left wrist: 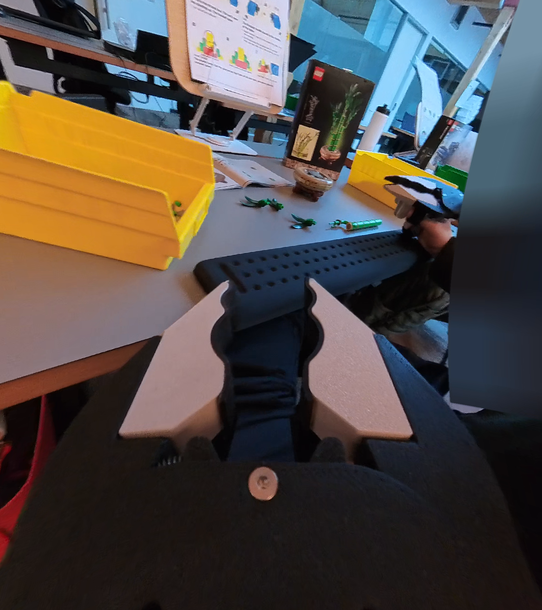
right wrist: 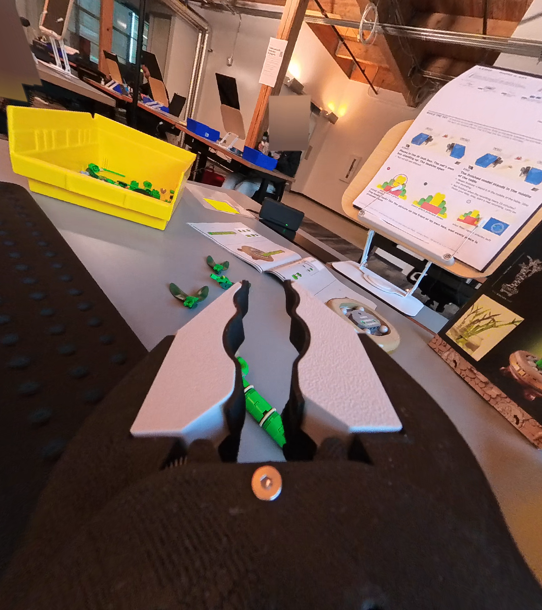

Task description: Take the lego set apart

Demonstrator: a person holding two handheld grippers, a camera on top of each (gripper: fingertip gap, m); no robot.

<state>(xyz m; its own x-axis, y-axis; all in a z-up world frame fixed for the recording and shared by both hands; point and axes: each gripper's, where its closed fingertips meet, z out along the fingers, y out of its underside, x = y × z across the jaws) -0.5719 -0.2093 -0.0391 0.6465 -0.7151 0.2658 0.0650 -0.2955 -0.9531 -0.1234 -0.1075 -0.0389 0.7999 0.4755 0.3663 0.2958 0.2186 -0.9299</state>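
The set lies in pieces on the grey table [left wrist: 65, 297]. A green bamboo stalk [right wrist: 259, 406] lies flat, seen between my right gripper's [right wrist: 266, 290] open jaws, not pinched; it also shows in the left wrist view [left wrist: 363, 224]. Green leaf clusters [right wrist: 188, 295] [left wrist: 302, 222] lie beyond it. The round tan base [right wrist: 362, 320] [left wrist: 312, 181] stands near the lego box [right wrist: 527, 330]. My left gripper [left wrist: 268, 287] is open and empty, low at the table's front edge, over a black perforated pad [left wrist: 312, 264]. The right gripper [left wrist: 421, 198] shows far right there.
A yellow bin [right wrist: 48, 138] holding several green pieces [right wrist: 124, 185] stands at the left [left wrist: 81, 171]. A second yellow bin [left wrist: 375, 175] is at the right. An open booklet [right wrist: 256, 251], an instruction sheet on a stand [right wrist: 461, 171] and a black device [right wrist: 281, 214] stand behind. Some 45 centimeters of space lies between my two pairs of fingers.
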